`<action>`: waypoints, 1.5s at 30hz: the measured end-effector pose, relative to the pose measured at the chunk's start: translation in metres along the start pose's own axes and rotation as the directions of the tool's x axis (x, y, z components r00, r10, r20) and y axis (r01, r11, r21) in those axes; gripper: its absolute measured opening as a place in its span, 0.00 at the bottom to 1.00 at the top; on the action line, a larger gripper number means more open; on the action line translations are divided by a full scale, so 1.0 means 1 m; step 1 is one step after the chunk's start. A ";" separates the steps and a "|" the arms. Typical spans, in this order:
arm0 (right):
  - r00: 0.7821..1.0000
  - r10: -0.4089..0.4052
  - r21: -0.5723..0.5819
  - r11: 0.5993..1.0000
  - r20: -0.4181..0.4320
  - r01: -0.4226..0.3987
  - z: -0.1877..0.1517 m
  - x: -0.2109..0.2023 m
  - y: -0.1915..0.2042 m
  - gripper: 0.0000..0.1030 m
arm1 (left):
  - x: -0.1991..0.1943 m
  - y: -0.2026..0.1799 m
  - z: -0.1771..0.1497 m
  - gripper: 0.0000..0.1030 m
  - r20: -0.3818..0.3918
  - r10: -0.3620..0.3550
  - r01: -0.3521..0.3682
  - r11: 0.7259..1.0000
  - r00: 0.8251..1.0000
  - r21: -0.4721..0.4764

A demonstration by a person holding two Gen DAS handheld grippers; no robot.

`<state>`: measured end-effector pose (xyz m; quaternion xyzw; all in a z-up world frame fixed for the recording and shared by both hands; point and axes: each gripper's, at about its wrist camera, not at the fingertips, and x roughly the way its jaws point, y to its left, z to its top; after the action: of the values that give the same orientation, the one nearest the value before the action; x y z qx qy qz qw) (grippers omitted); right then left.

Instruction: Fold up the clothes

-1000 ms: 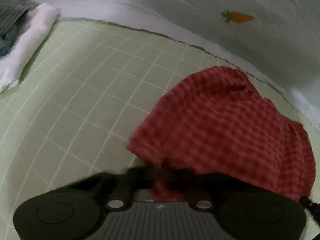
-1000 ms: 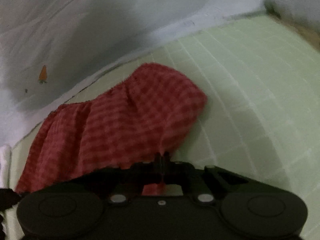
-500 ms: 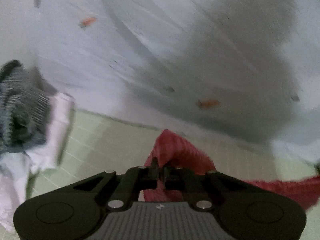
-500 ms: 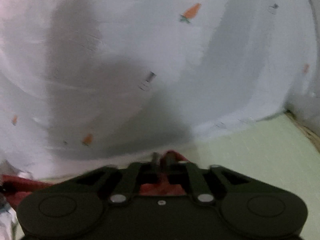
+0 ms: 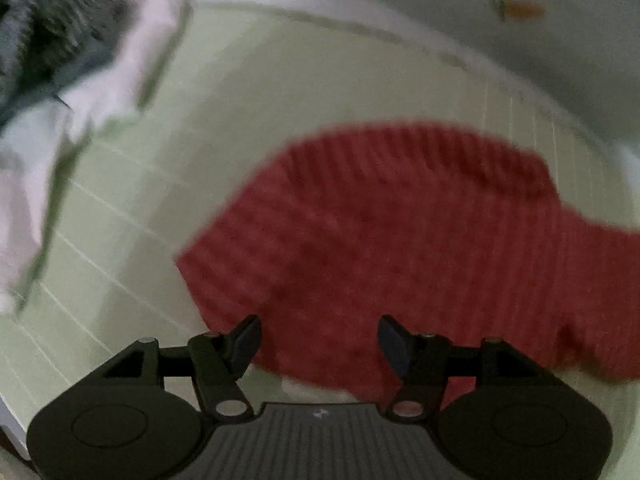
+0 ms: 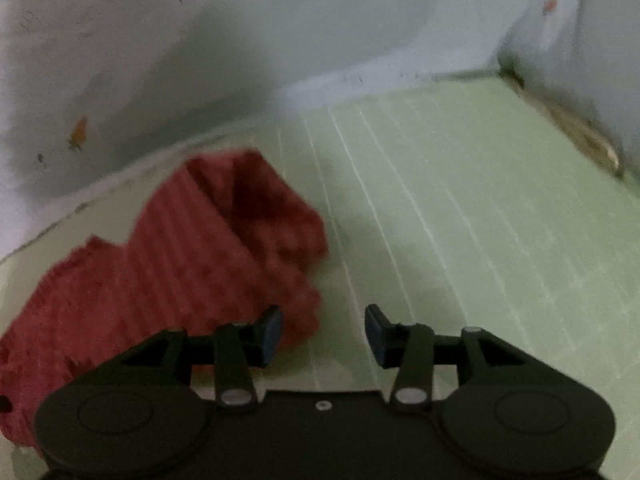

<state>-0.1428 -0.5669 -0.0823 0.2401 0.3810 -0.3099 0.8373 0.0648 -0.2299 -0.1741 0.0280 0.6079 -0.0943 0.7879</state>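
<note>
Both grippers had let go since half a second earlier. By my reading, one fold was done and more remained: the red cloth (image 5: 400,248) lay rumpled on the green sheet (image 6: 460,208). Left gripper (image 5: 320,340) and right gripper (image 6: 323,330) gaped wide, empty, the cloth at twelve and nine o'clock.

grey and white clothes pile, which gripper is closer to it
Left. The pile shows only in the left wrist view, up and to the left of the open left gripper. The open right gripper sits at the red checked garment's other end, pile out of view.
</note>
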 end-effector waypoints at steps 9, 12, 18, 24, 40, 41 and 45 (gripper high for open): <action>0.997 0.080 -0.088 0.993 -0.003 -0.080 -0.010 0.026 0.016 0.76 | 0.010 -0.028 -0.006 0.65 -0.020 0.004 -0.002 0.992 1.000 0.124; 0.990 0.140 -0.062 0.988 -0.005 -0.140 -0.010 0.027 0.015 0.27 | -0.002 -0.026 -0.014 0.67 0.006 -0.002 0.001 0.993 1.000 0.122; 0.970 0.231 -0.016 0.973 0.076 -0.230 -0.022 -0.017 0.010 0.04 | -0.026 -0.010 -0.037 0.67 0.046 -0.009 0.004 0.995 0.999 0.099; 0.948 0.282 0.087 0.951 0.147 -0.297 -0.047 -0.092 -0.011 0.03 | -0.039 0.002 -0.065 0.67 0.046 -0.021 0.017 0.996 0.999 0.086; 0.973 0.107 0.158 0.985 -0.205 -0.075 -0.107 -0.089 -0.069 0.08 | -0.043 -0.003 -0.097 0.68 0.048 -0.004 -0.002 0.992 0.999 0.127; 0.982 0.083 0.123 0.990 -0.170 -0.062 -0.098 -0.092 -0.065 0.16 | -0.043 -0.003 -0.094 0.68 0.055 -0.002 -0.005 0.992 0.998 0.127; 1.000 0.006 -0.043 0.999 -0.031 -0.008 -0.065 -0.093 -0.041 0.41 | -0.042 -0.005 -0.078 0.72 0.081 0.010 -0.021 0.991 0.997 0.132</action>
<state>-0.2516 -0.5225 -0.0545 0.2281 0.3995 -0.2950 0.8375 -0.0209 -0.2174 -0.1535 0.0811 0.5681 -0.1292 0.8087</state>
